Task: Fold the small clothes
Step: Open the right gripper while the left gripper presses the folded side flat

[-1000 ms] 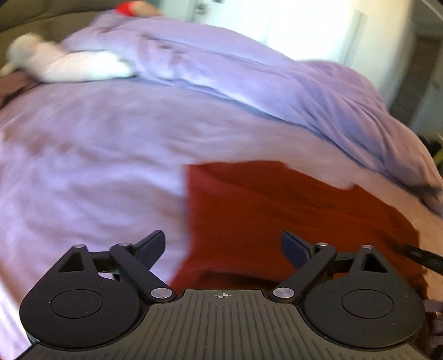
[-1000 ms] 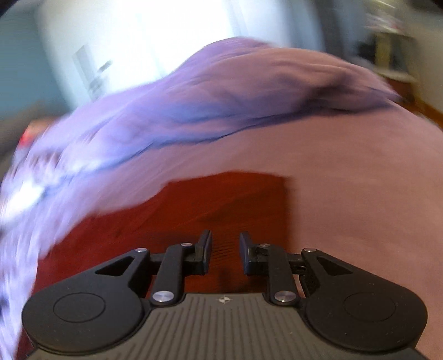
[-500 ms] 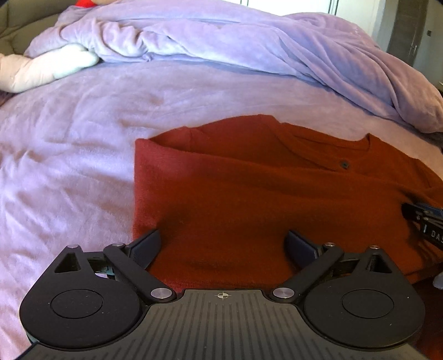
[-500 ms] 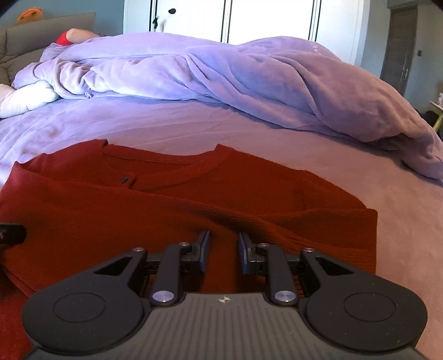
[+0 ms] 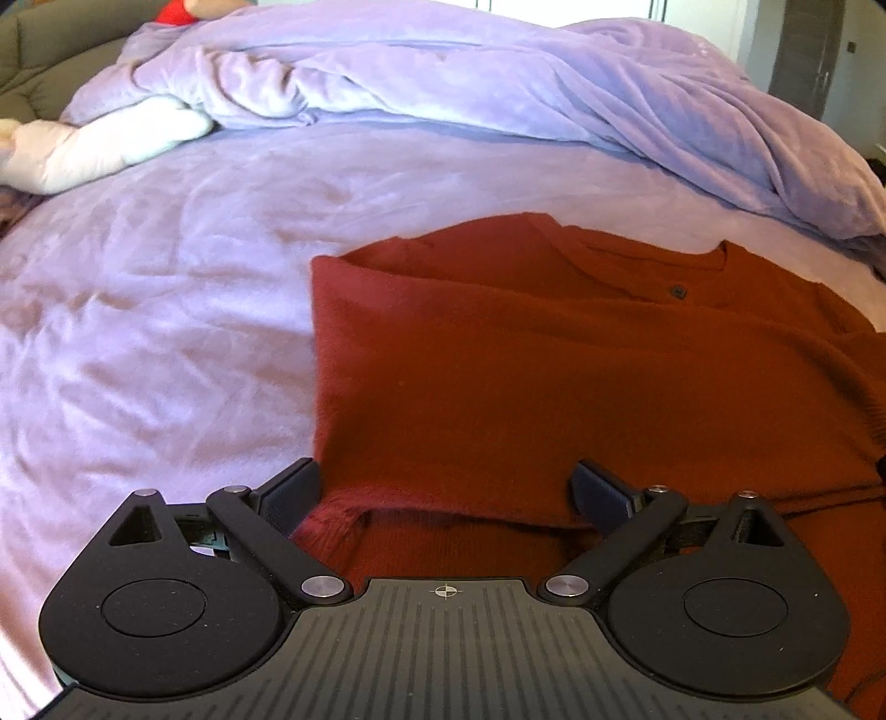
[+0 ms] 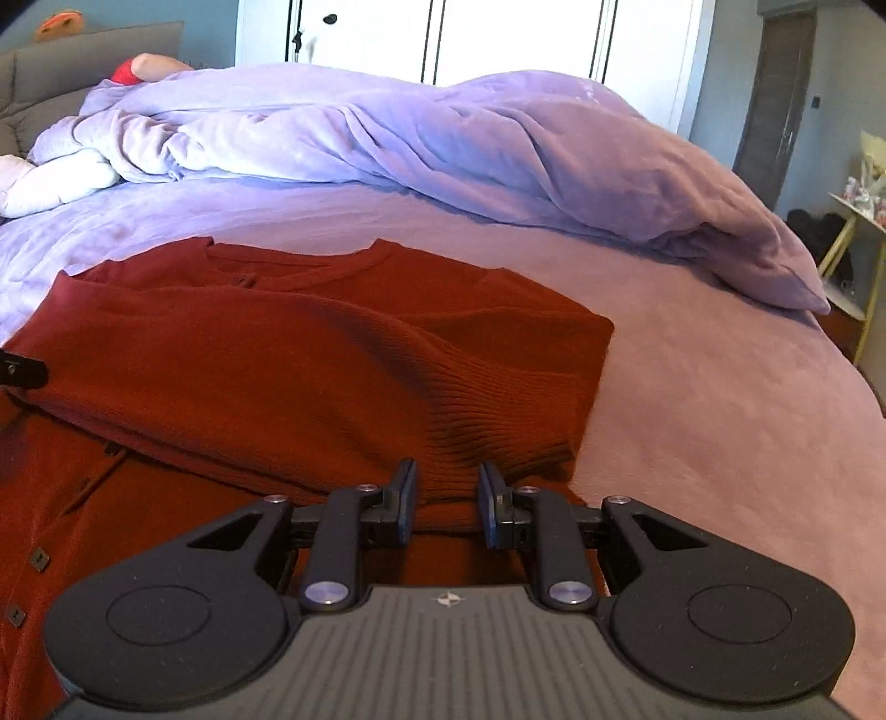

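The bed (image 5: 166,310) fills both my views, covered in a lilac sheet that runs from the lower left of the left-wrist frame up to the middle. Across the top of each frame lies a rumpled lilac duvet (image 6: 443,144), bunched into thick folds and drooping toward the right edge. Behind it, in the upper part of the right-wrist frame, stand white wardrobe doors (image 6: 498,39) with a dark door to their right.

The red knitted cardigan (image 5: 554,376) is spread on the sheet in the centre and right of my left-wrist frame, and in the centre and left of my right-wrist frame. Its upper layer is folded over the lower part, the collar toward the duvet, a small dark button (image 5: 677,291) just below the neckline. More square buttons show at the lower left of the right-wrist frame.

A white plush shape (image 5: 99,144) lies at the upper left, against the duvet's end.

My left claw (image 5: 446,493) stands spread wide at the bottom centre of its frame, the folded edge of the cardigan lying between the fingers without either pad pressing on it. My right claw (image 6: 446,501) is drawn close together at the bottom centre of its frame, pinching the ribbed hem of the cardigan, whose knit bunches into the narrow gap.
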### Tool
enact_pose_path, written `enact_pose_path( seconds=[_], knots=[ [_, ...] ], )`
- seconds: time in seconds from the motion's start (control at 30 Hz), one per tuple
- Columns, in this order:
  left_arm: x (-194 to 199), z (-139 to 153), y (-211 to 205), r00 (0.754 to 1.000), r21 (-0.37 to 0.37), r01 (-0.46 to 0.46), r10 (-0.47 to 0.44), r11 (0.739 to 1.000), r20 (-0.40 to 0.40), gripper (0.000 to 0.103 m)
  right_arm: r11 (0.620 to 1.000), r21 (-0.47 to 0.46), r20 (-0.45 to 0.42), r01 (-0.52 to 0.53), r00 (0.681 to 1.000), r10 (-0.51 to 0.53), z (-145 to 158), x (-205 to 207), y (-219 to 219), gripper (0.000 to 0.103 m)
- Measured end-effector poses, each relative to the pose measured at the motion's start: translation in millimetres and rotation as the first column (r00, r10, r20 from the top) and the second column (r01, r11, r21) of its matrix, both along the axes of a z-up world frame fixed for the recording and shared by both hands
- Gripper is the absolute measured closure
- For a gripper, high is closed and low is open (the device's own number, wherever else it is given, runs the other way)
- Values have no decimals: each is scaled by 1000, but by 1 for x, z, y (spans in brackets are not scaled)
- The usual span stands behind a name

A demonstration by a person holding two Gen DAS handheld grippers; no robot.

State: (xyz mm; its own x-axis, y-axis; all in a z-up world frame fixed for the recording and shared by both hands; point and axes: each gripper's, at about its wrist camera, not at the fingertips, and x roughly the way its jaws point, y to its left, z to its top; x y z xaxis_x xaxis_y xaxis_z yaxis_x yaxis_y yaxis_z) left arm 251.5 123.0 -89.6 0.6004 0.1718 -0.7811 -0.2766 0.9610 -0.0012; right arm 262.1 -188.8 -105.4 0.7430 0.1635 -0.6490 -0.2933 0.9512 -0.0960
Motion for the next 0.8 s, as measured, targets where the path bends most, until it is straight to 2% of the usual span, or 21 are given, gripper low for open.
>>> enact_pose_path(
  seconds=[0.13,0.2,0.33,0.4,0.53,0.7,0.73,0.77,0.8],
  knots=[
    [-19,-2,5,998,34,13,-11,999,-54,3,1000,-6,5,-21,1000,21,-4,1,-3,82],
    [-32,0,11,998,39,28,-26,999,-49,3,999,-25,4,-25,1000,25,-4,-4,-4,82],
    [-66,1,22,995,-2,42,-42,999,-86,3,982,-189,1,23,1000,-23,-1,-32,-2,79],
    [-89,0,20,994,-20,54,-56,998,-95,3,987,-157,-19,37,999,-41,3,-56,-12,79],
    [-144,-6,15,990,-45,75,-80,996,-118,3,994,-54,-84,96,991,-100,10,-123,-40,68],
    [-202,-3,21,987,-88,22,-36,996,-156,2,994,-14,-105,110,988,-111,9,-205,-62,64],
    [-212,0,24,988,-83,2,-15,997,-156,2,995,-12,-103,104,989,-105,10,-215,-65,58],
    [-222,2,29,988,-81,-22,9,996,-152,2,994,-25,-107,110,988,-113,10,-225,-66,43],
    [-228,5,35,988,-81,-42,30,996,-153,2,992,-38,-114,121,986,-125,10,-230,-68,41]
  ],
)
